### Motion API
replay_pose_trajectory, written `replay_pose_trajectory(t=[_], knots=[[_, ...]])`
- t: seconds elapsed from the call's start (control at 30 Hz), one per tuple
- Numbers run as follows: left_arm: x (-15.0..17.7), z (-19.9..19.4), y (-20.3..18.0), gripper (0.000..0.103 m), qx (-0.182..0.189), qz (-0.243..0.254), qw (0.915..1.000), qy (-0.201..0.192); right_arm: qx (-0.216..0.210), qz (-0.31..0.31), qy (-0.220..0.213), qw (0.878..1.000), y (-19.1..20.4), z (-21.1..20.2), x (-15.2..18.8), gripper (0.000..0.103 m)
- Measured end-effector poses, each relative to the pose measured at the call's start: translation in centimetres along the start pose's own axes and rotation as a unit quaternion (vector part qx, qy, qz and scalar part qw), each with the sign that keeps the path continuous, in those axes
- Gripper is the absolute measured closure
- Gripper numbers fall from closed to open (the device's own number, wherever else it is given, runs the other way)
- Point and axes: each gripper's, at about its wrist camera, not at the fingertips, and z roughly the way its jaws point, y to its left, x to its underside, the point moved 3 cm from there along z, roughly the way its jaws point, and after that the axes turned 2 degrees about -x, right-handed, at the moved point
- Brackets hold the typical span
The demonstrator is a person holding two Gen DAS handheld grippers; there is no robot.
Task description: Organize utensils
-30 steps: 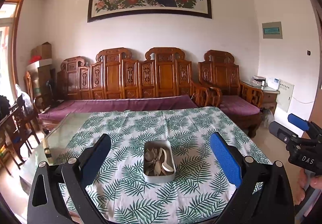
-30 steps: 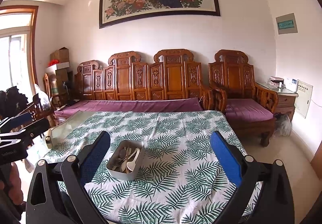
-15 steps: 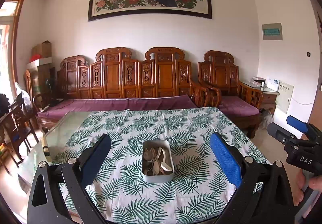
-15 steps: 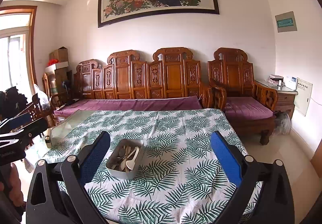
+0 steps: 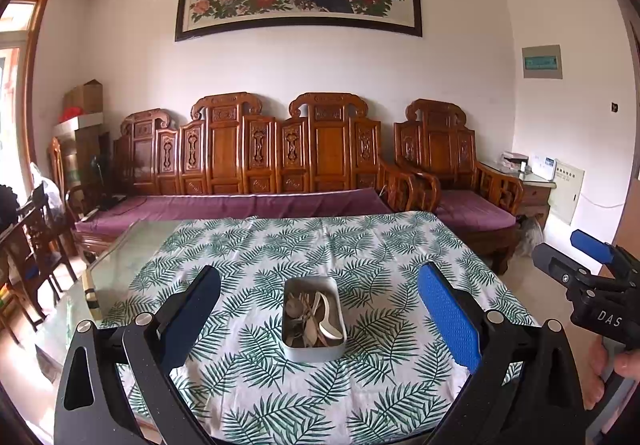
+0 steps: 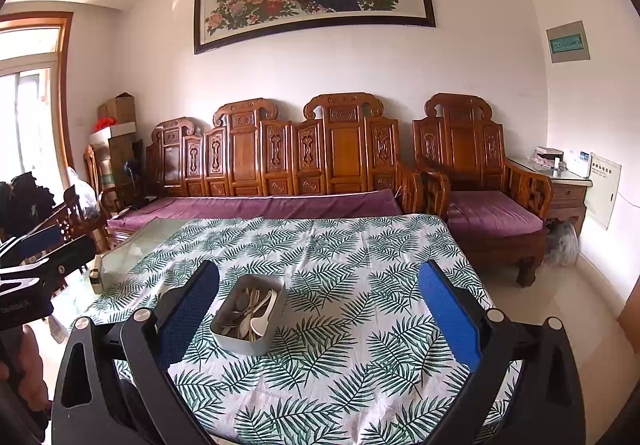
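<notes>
A grey rectangular tin (image 5: 314, 319) (image 6: 249, 313) stands on the leaf-print tablecloth (image 5: 360, 253) (image 6: 360, 253), holding several spoons jumbled together, one of them white (image 5: 326, 319). My left gripper (image 5: 320, 309) hovers above the table's near edge, open, with the tin centred between and beyond its blue pads. My right gripper (image 6: 320, 309) is also open and holds nothing; the tin lies ahead near its left finger (image 6: 188, 317). Each gripper shows at the edge of the other's view, held by a hand.
A carved wooden sofa (image 5: 256, 161) with purple cushions runs along the far wall, an armchair (image 6: 476, 181) to its right. Bare glass tabletop (image 5: 132, 253) shows at the cloth's left. Chairs and boxes crowd the left side; tiled floor lies to the right.
Both grippers have drifted back and tilted slightly, so the tin sits a little lower in each view. Jaws stay open; nothing was taken hold of.
</notes>
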Motion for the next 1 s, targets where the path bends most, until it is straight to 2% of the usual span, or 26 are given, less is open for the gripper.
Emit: replay_pose_trajectory(t=[1.0], knots=[[0.45, 0.02, -0.11, 0.008, -0.001, -0.002, 1.0000, 0.000, 0.002, 0.002, 0.001, 1.000, 0.07, 0.34, 0.61, 0.003]])
